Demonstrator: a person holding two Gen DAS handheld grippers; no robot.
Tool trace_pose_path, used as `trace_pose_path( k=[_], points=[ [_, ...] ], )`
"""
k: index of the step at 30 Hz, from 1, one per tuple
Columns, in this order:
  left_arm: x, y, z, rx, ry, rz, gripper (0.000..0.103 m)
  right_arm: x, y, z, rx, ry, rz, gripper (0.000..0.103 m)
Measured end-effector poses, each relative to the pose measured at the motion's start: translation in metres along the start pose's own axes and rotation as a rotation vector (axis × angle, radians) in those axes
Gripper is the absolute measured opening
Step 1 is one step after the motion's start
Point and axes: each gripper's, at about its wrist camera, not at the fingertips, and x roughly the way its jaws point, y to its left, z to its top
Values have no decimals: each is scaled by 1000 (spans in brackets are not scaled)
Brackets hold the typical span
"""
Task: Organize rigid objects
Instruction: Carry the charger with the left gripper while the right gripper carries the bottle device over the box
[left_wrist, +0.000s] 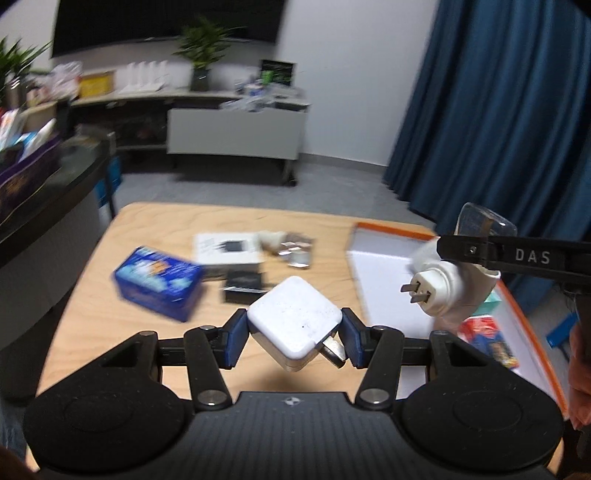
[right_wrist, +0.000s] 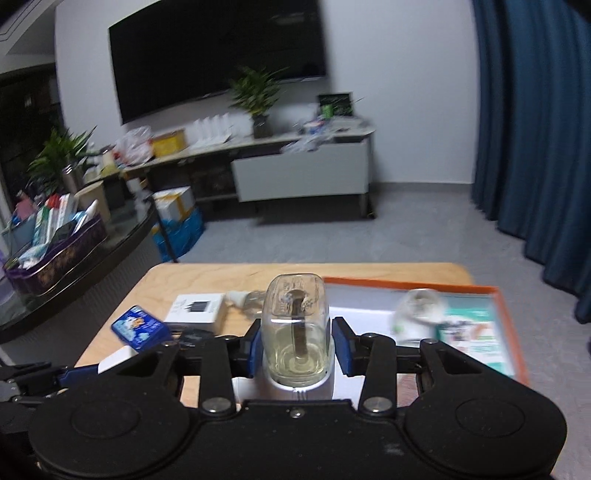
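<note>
My left gripper (left_wrist: 294, 341) is shut on a white square charger (left_wrist: 293, 319) with metal prongs and holds it above the wooden table (left_wrist: 147, 332). My right gripper (right_wrist: 295, 345) is shut on a white plug-in device with a clear liquid bottle (right_wrist: 295, 325) and holds it over the table. The same device (left_wrist: 443, 288) shows in the left wrist view, prongs pointing left, above the orange-rimmed white tray (left_wrist: 384, 266). The tray (right_wrist: 502, 306) also shows in the right wrist view, with colourful packets in it.
On the table lie a blue tin (left_wrist: 159, 282), a white box (left_wrist: 227, 249), a black box (left_wrist: 243, 286) and small silver packets (left_wrist: 297, 251). A dark counter (right_wrist: 74, 273) stands left. A blue curtain (right_wrist: 535, 129) hangs right.
</note>
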Motion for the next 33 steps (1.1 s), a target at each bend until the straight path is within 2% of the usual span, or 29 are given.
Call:
trace_pose_path(
  k=[5,11,15,33],
  points=[
    [6,-43,0,64,14,-72,53,-39,-33,-15,29,-36,-105,48],
    [12,-85,-2,128,23,-136,53,-70,-67,-39,91,-45,-193,48],
    [17,-103,-8,176,25,-140,53,-82,-80,-55,116,-53,-224,48],
    [-1,-125,-34,148,9,-92,53,-102,-86,-90,97,-70,-186,48]
  ],
)
